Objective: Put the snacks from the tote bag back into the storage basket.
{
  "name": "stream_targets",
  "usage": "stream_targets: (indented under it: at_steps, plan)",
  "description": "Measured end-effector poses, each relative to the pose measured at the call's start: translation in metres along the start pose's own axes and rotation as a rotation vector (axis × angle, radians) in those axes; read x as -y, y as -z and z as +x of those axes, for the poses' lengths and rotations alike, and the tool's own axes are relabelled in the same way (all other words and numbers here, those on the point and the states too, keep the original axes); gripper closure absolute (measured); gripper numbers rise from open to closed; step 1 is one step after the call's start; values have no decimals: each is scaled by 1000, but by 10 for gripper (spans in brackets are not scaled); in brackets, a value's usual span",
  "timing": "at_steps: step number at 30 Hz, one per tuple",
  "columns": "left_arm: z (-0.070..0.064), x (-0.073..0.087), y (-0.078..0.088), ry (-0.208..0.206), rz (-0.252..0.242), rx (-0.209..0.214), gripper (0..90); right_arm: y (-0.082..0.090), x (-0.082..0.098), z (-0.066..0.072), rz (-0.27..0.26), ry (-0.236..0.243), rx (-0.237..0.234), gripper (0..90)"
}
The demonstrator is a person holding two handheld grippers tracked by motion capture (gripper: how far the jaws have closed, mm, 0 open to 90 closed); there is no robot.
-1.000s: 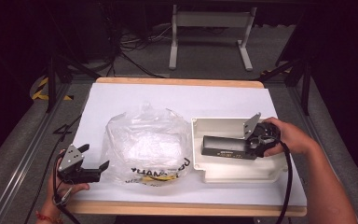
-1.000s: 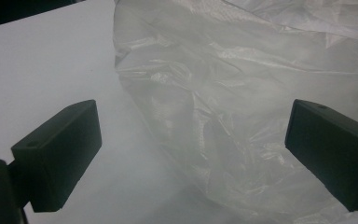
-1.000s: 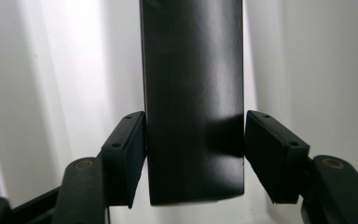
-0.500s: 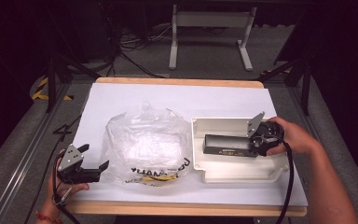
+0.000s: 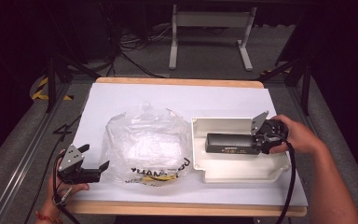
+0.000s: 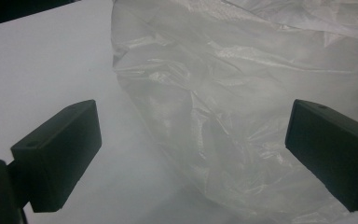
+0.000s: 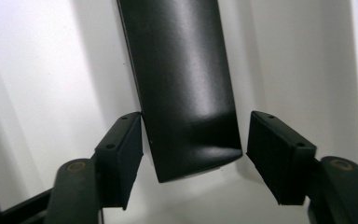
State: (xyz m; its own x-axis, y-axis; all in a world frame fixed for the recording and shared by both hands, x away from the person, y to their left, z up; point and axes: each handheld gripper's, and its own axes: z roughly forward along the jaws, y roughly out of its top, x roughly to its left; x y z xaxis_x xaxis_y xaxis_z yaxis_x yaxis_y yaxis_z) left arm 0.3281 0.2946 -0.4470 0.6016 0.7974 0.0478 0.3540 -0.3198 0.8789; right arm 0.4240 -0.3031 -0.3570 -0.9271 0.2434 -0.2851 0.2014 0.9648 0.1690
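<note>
The right gripper (image 7: 195,142) is seen with jaws just opened off the long black smooth-sided bar (image 5: 228,143), which lies between them with a gap at one pad and the other at its edge, inside the shallow white rectangular plastic tray (image 5: 214,126) on the white table (image 5: 135,95). The left gripper (image 6: 191,154) is held wide open and empty just beside the crinkled clear plastic bag (image 5: 144,142). Black lettering on the bag's near edge is only partly readable.

bag (image 5: 144,144) mid-table, tray (image 5: 223,171) right, far table (image 5: 177,95) free

Spread tongs (image 6: 191,154) before plastic bag (image 6: 261,93)
</note>
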Motion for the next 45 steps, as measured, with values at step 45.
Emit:
stream_targets:
  at_steps: [45]
  plan:
    - [1,0,1,3,1,-2,45,48,25,29,-283,-321,236,174]
